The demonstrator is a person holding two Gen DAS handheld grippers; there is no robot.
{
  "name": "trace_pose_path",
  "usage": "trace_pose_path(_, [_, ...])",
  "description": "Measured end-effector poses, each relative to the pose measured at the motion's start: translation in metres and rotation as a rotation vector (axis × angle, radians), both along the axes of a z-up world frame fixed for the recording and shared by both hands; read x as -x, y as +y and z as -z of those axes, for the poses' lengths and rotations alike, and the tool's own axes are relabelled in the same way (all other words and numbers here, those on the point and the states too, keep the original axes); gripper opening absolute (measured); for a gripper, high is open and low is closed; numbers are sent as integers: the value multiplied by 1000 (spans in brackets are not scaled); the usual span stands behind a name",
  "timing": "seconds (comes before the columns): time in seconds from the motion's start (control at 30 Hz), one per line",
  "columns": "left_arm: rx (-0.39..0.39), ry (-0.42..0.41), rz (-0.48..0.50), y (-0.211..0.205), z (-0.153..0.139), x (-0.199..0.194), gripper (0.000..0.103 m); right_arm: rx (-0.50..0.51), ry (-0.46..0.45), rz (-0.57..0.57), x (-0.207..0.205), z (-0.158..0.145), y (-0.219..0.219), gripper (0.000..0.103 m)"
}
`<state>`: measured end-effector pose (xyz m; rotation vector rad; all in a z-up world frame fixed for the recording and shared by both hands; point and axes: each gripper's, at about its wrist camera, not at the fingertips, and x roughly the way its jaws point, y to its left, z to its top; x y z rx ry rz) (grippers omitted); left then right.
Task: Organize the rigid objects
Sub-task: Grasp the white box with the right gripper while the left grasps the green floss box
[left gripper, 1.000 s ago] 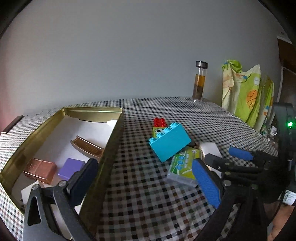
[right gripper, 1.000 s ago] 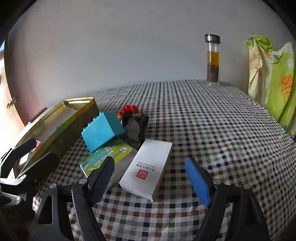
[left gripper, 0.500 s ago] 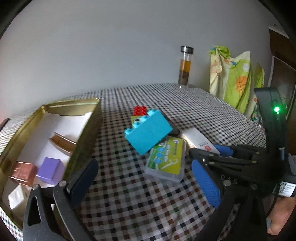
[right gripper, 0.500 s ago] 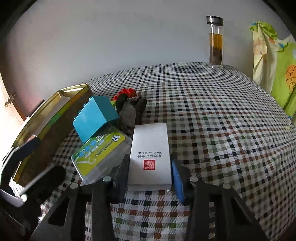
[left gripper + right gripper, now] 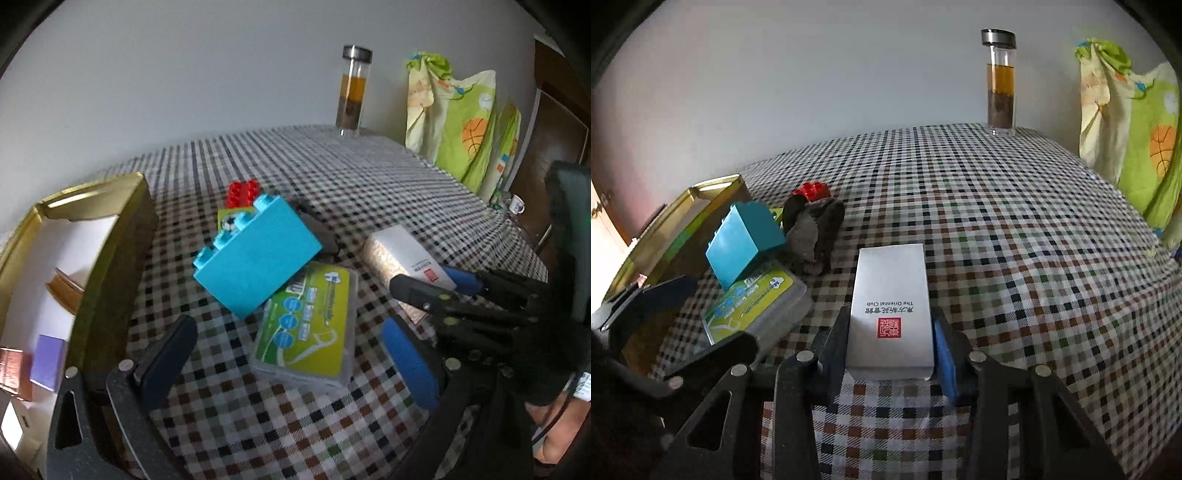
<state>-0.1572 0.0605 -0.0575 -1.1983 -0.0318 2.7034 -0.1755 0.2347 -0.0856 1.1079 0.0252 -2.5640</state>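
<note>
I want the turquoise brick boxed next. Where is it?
The turquoise brick lies centre in the left wrist view, leaning on the green-labelled case, right of the gold tin.

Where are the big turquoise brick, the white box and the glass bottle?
turquoise brick (image 5: 255,254), left wrist view, broad face.
white box (image 5: 891,295), right wrist view, top face.
glass bottle (image 5: 1000,81), right wrist view, amber middle.

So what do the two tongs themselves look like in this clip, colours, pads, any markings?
Both are black plastic frames with triangular cutouts and silver rivets. The left tongs carry one dark navy pad and one bright blue pad. The right tongs show the same blue pad on one finger, and their body bears a white label.
</note>
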Motion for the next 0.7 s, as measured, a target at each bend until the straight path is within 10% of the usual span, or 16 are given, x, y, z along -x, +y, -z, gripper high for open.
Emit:
trace_pose_path(0.43, [-10,-50,46,9,9,2,56,-4,-7,-21,4,4,-5,44])
trace_pose_path(0.7, [8,-29,72,12,7,1,54,-24,5,-31,5,6,-9,44])
